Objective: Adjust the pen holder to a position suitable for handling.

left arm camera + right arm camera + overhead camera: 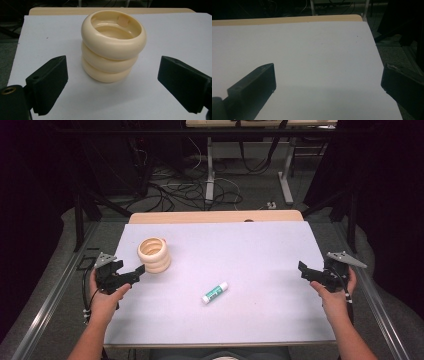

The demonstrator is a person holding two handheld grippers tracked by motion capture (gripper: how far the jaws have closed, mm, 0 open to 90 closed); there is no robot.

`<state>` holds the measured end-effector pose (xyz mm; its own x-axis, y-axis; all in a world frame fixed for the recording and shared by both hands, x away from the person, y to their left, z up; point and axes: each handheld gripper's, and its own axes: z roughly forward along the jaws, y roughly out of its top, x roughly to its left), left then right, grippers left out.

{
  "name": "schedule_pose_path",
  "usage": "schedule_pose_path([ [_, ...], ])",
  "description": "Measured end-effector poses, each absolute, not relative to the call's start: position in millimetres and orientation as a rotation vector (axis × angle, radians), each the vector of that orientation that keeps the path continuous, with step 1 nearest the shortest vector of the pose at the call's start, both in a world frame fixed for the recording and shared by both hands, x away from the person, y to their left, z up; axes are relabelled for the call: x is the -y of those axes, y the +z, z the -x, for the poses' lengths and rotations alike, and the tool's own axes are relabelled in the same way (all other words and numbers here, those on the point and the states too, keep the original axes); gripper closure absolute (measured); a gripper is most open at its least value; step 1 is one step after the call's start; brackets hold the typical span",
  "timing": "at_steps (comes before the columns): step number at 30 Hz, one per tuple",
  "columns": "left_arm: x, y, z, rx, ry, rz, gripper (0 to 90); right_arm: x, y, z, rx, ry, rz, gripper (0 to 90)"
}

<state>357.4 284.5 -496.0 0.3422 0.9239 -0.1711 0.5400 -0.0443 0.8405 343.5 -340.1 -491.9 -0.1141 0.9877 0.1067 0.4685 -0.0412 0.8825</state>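
The left hand-held gripper (pixel 112 82), jaws spread and empty, faced the cream ribbed cup (pixel 113 45) standing upright at the surface's (pixel 260 245) left, which looked stiff, light and smooth, best gripped across its grooved waist.

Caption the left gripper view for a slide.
Open left gripper faces a cream ribbed plastic cup standing upright on the white table sheet.

Dim, soft overhead light; dark surroundings, faint shadows, slightly blurry, grainy views.
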Motion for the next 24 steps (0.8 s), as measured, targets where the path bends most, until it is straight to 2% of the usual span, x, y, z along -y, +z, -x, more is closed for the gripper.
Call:
schedule_pose_path([
  [9, -284.2, -490.1, -359.5, -1.318, 0.474, -1.659, 9.6, 333.1, -494.4, -342.9, -1.661, 1.105, -1.548, 0.0],
  [24, -272.1, -479.9, -375.4, -1.363, 0.394, -1.665, 12.4, 325.7, -497.0, -345.6, -1.697, 1.11, -1.535, 0.0],
])
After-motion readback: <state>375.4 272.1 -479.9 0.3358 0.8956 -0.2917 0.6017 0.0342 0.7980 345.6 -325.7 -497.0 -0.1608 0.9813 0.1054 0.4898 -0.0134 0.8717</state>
